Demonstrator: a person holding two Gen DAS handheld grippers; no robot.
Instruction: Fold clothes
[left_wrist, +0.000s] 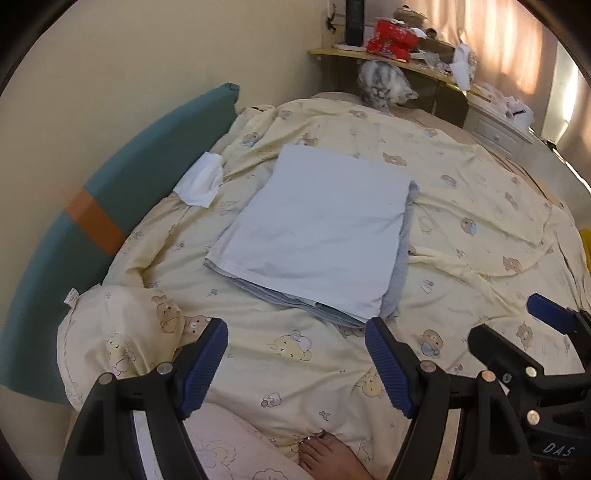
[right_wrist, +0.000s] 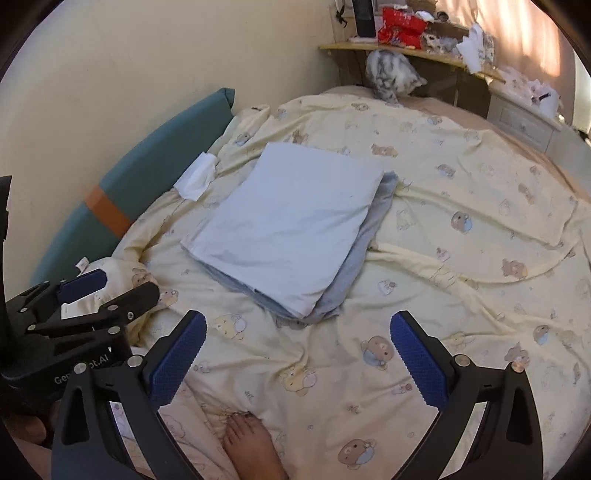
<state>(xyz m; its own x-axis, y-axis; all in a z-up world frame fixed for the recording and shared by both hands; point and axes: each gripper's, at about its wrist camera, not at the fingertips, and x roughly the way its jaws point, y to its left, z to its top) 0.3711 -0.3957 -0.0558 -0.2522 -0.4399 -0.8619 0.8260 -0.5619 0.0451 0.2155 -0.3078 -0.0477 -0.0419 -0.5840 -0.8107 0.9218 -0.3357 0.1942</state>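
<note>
Plainly the folded pale-blue garment (left_wrist: 314, 229), lying mid-bed on the bear-print duvet (left_wrist: 461, 206), looks light, limp and slip-prone, best pinched at its near layered edge; both left tongs (left_wrist: 295, 363) and right tongs (right_wrist: 297, 360) gape empty.

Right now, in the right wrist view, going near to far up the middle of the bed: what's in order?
Bare foot → bear-print duvet → folded pale blue clothes stack → grey tabby cat at the far edge → cluttered wooden shelf.
</note>
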